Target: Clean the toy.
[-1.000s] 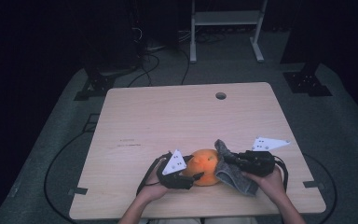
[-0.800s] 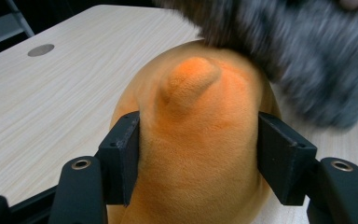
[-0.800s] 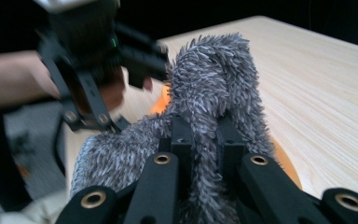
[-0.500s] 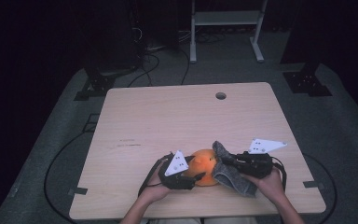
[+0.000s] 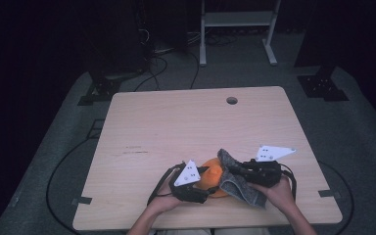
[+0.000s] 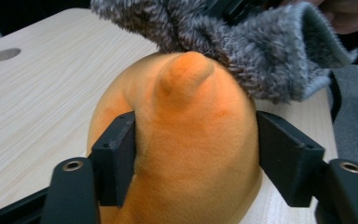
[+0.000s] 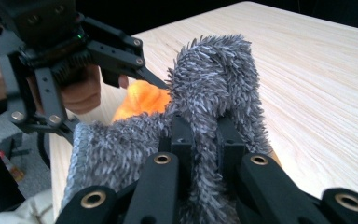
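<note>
An orange plush toy point(image 5: 214, 175) lies near the table's front edge. My left gripper point(image 5: 209, 183) has its two pads against the sides of the orange plush point(image 6: 191, 140); the left pad dents it, and the jaws have just been opening. A grey fuzzy cloth point(image 5: 240, 188) drapes over the plush's far side. My right gripper point(image 5: 235, 174) comes in from the right, shut on a fold of the grey cloth point(image 7: 214, 79), which bunches up between its jaws point(image 7: 205, 140). In the right gripper view the orange plush point(image 7: 142, 102) peeks out behind the cloth.
The wooden table point(image 5: 176, 127) has a round cable hole point(image 5: 231, 100) near its far edge. A white metal rack point(image 5: 237, 19) and black stands are on the floor behind, with cables trailing round the table. The person's hand point(image 7: 81, 93) holds the left gripper.
The right gripper and the grey cloth have edged slightly left, further over the plush. The left gripper has stayed in place around the plush.
</note>
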A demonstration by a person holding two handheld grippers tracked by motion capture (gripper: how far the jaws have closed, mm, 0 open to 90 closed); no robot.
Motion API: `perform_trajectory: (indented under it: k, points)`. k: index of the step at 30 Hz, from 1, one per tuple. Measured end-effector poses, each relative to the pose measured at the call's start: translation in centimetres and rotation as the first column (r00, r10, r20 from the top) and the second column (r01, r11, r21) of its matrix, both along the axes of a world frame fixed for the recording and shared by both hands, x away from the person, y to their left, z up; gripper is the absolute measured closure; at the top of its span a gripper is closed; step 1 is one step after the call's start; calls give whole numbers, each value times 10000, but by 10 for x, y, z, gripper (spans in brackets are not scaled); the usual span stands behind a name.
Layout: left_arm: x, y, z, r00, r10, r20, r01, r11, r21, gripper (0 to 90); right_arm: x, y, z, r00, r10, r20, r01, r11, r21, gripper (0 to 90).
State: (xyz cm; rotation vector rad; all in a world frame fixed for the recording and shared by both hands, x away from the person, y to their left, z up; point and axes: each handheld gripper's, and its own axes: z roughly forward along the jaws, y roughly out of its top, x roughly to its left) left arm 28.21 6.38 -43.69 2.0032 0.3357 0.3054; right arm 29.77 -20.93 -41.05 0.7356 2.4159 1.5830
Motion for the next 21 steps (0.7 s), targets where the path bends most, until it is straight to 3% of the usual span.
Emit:
perform_trajectory:
  k: [3,7,9,11,14,16,18,21]
  points:
    - [3,3,2,9999,26,167,-27,10000,68,204,2,-3,-2,10000,39,-80,-39,10000,33,806]
    - [13,6,-1,9983,195,-555,-204,9996,-174,155,5,-8,-4,9997,58,-243,-52,9997,240,805]
    - [12,5,-2,9993,195,-329,-202,9996,-198,243,5,-10,-5,9997,-184,-157,184,9998,-16,805]
    - [10,4,0,9985,553,18,-553,9984,-79,339,5,-12,-3,9992,-240,-333,251,9991,343,807]
    - [10,5,7,9968,750,-283,-761,9964,-373,403,-3,-7,12,9996,273,-16,-268,9919,1240,807]
    - [9,5,10,9978,611,-248,-617,9978,-235,423,-9,4,18,9983,464,346,-493,9948,891,807]
    - [8,6,11,9970,692,-359,-699,9973,-209,437,-9,10,14,9983,421,399,-446,9969,655,806]
    - [11,9,12,9945,678,-804,-737,9946,-727,443,-1,0,5,9999,149,-67,-142,9953,954,807]
